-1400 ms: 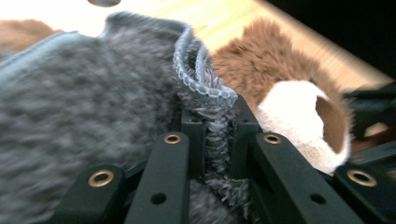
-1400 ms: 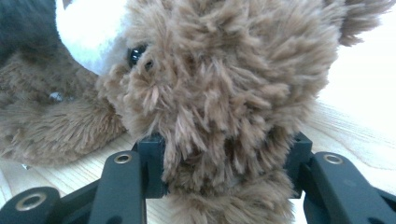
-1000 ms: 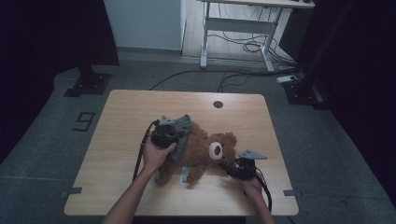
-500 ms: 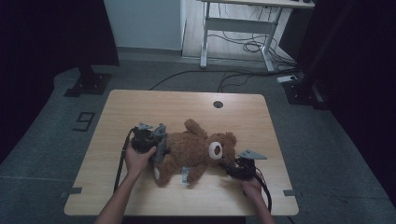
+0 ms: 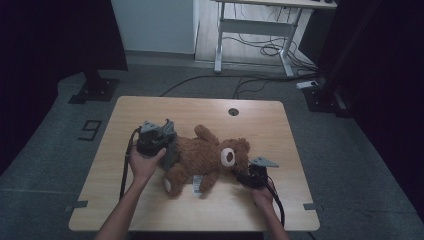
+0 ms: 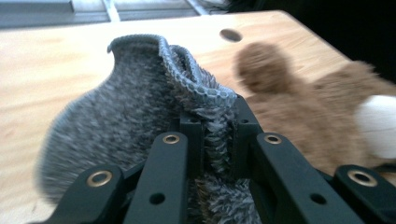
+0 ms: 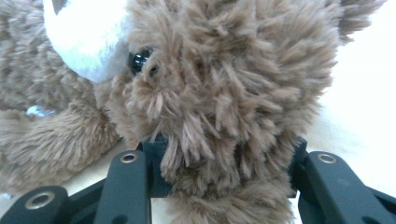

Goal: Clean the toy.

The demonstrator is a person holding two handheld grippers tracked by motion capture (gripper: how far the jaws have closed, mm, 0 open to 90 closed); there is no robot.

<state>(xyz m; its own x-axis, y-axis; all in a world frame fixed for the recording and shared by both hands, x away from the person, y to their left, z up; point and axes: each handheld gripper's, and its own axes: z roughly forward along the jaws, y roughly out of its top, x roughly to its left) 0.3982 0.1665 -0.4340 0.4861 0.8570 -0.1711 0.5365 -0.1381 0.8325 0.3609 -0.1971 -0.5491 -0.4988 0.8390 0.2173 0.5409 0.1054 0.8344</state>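
Nearest me, my right gripper (image 5: 246,176) is clenched on the head of the brown teddy bear (image 5: 207,157), which lies mid-counter (image 5: 260,125). Further left, my left gripper (image 5: 159,141) pinches a grey fuzzy garment (image 6: 121,112), its fabric bunched between the jaws, beside the bear's legs.

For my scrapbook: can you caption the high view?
Left gripper pinches grey fuzzy cloth beside a brown teddy bear; right gripper grips its head.
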